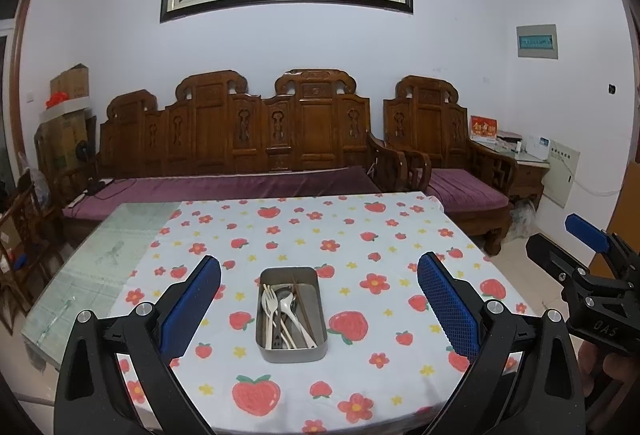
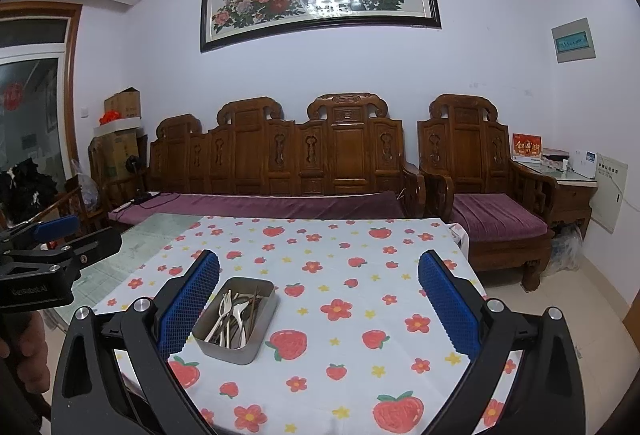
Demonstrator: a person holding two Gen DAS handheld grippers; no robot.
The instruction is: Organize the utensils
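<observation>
Both your grippers hover, spread wide.
Your left gripper (image 1: 319, 299) and right gripper (image 2: 319, 299) grip nothing.

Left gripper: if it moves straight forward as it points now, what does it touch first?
Probably the metal tin of utensils, centred between the open jaws of the left gripper on the tablecloth; depth is uncertain.

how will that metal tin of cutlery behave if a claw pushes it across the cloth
The tin looks rigid, low and flat-bottomed, so it is unlikely to tip. It sits on a loose cloth, so a push may bunch the fabric rather than slide the tin cleanly. The cutlery lies loose inside and will probably shift and rattle.
</observation>
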